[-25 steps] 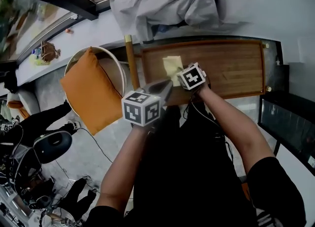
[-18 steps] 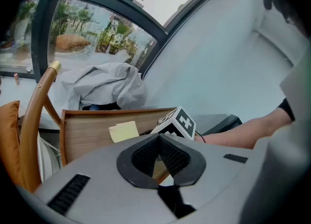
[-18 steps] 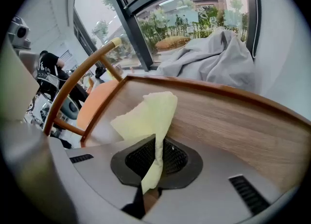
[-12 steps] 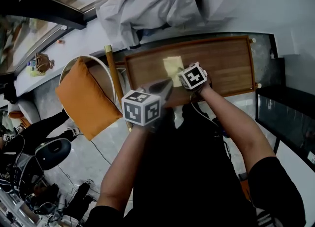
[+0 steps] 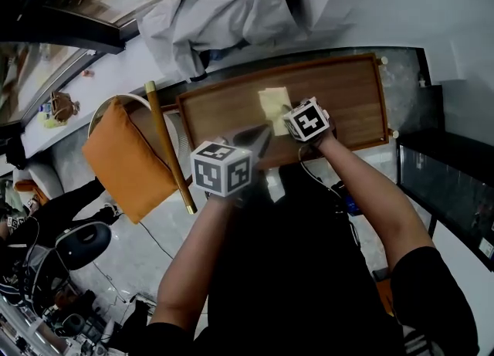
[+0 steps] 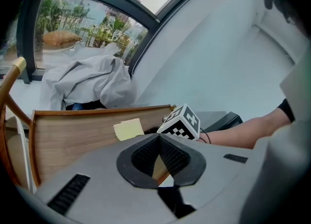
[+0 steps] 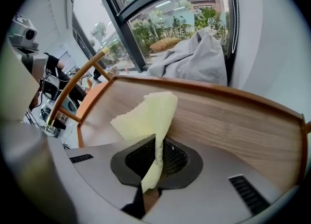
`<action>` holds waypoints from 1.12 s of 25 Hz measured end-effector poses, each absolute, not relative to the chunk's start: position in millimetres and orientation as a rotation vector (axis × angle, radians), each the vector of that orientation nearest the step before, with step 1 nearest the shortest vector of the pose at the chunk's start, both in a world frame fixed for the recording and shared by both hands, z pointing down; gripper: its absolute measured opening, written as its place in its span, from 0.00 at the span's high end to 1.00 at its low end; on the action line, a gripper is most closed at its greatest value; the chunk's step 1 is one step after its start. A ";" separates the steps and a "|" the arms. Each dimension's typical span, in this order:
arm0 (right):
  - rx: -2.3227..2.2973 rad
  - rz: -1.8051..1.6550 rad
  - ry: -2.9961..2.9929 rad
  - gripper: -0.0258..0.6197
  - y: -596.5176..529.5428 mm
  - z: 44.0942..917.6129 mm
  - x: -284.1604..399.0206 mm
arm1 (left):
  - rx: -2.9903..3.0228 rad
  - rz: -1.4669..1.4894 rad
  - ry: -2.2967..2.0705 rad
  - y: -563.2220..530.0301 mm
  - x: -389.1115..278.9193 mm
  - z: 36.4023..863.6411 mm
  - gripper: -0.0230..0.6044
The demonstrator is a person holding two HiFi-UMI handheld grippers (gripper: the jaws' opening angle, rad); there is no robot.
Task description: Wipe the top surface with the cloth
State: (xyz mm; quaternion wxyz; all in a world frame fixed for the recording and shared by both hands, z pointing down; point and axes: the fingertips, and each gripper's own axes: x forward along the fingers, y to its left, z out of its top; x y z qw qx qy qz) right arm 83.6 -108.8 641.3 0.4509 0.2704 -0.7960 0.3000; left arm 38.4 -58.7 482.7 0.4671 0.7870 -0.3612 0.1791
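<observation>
A pale yellow cloth [image 5: 273, 106] lies on the wooden table top [image 5: 340, 100], roughly at its middle. My right gripper [image 5: 284, 113] is shut on the cloth's near edge. In the right gripper view the cloth [image 7: 146, 116] rises from between the right gripper's [image 7: 156, 139] jaws and spreads over the table top [image 7: 223, 121]. My left gripper [image 5: 258, 140] hangs over the table's near edge, left of the right one, shut and holding nothing. In the left gripper view, the cloth [image 6: 129, 129] and the right gripper's marker cube [image 6: 182, 122] sit beyond the left gripper [image 6: 159, 138].
A round-framed wooden chair with an orange cushion [image 5: 123, 161] stands left of the table. A heap of grey-white fabric [image 5: 224, 7] lies on the sill behind it. A dark cabinet [image 5: 448, 169] stands to the right. Cables and gear [image 5: 54, 300] lie on the floor at lower left.
My right gripper has dragged the cloth to the right along the table top, from near its left end toward the middle. The left gripper has kept beside it.
</observation>
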 end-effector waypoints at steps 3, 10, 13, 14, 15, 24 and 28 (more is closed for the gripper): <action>0.692 0.716 -1.986 0.91 -118.1 638.9 99.7 | 1.934 0.445 -0.876 -63.4 51.3 483.8 0.95; 0.781 0.747 -1.945 0.91 -128.6 645.6 157.8 | 1.945 0.449 -0.854 -67.6 78.1 489.6 0.95; 0.839 0.759 -1.928 0.91 -135.7 643.4 186.6 | 1.951 0.453 -0.838 -68.9 91.5 490.3 0.95; 0.858 0.762 -1.920 0.91 -137.9 642.8 196.8 | 1.954 0.456 -0.832 -69.4 96.1 490.9 0.95; 0.877 0.763 -1.911 0.91 -140.2 642.1 207.0 | 1.956 0.460 -0.825 -70.0 100.7 491.4 0.95; 1.020 0.776 -1.835 0.91 -157.6 636.3 286.0 | 1.984 0.479 -0.774 -78.6 134.0 490.0 0.95; 1.079 0.765 -1.801 0.91 -163.2 633.2 311.9 | 1.994 0.483 -0.771 -81.4 139.4 489.5 0.95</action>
